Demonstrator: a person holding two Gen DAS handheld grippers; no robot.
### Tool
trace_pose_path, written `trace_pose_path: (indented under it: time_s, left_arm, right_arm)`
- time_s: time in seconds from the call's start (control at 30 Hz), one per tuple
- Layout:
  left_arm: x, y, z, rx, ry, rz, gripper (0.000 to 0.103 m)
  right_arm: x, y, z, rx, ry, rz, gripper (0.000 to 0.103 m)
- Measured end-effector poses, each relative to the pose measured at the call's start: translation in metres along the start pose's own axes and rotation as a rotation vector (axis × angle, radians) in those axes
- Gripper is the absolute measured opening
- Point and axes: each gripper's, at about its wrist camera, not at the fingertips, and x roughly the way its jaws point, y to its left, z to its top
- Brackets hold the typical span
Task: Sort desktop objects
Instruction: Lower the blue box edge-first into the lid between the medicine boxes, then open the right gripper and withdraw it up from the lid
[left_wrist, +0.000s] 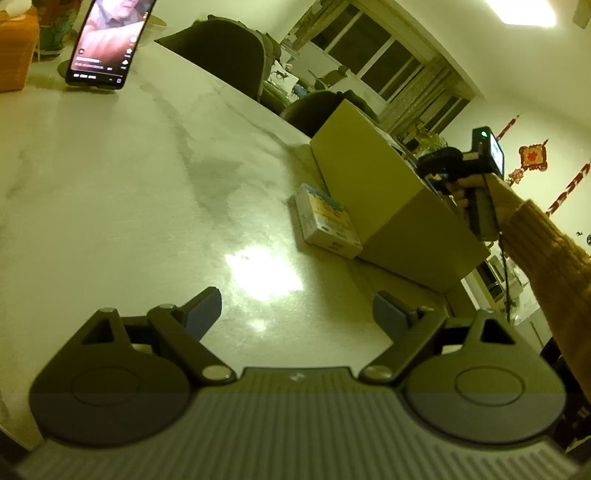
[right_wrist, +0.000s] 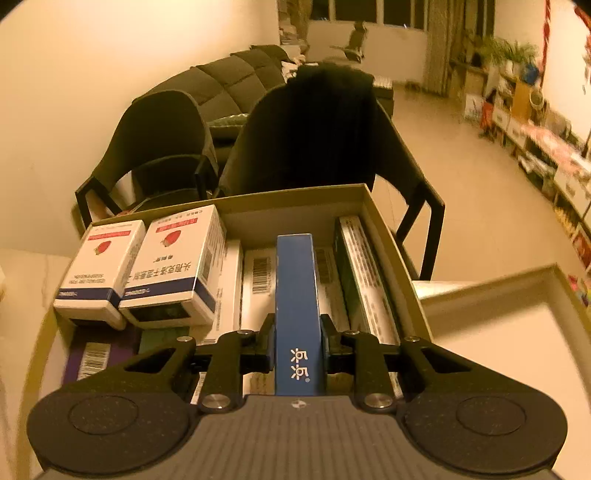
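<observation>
Dim yellowish indoor light, ceiling-lamp glare on table (left_wrist: 110, 184), fisheye-warped edges.

Small box (left_wrist: 327, 221) lies on table (left_wrist: 129, 184), touching cardboard box (left_wrist: 388, 195); phone (left_wrist: 109, 40) beyond.

This is a lived-in home, a living and dining room in one. A pale marble-patterned desk (left_wrist: 129, 177) has dark dining chairs (right_wrist: 317, 140) at its far edge, and a black quilted sofa (right_wrist: 225, 85) stands against the far wall. Red knot decorations (left_wrist: 533, 157) hang on the right wall, and curtained windows (left_wrist: 373, 51) close the far end. Shelves with potted plants (right_wrist: 513, 51) line the right side, and a phone (left_wrist: 107, 40) playing video is propped at far left.
</observation>
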Motion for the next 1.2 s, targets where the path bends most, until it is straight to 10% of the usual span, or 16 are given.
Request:
trace_pose_path:
  time_s: [0.67,0.97,1.2]
  left_arm:
    - [0.010,-0.006,0.006,0.011,0.011,0.029,0.090]
    - [0.007,-0.010,0.005,0.020,0.005,0.026,0.090]
    - [0.005,-0.013,0.002,0.030,0.009,0.021,0.090]
  right_arm:
    - [0.019,-0.002,0.004,-0.030,-0.204,0.037,0.027]
    - [0.001,-0.004,0.002,0.020,-0.256,0.108,0.068]
    - [-0.034,0.000,0.006,0.016,-0.323,0.082,0.079]
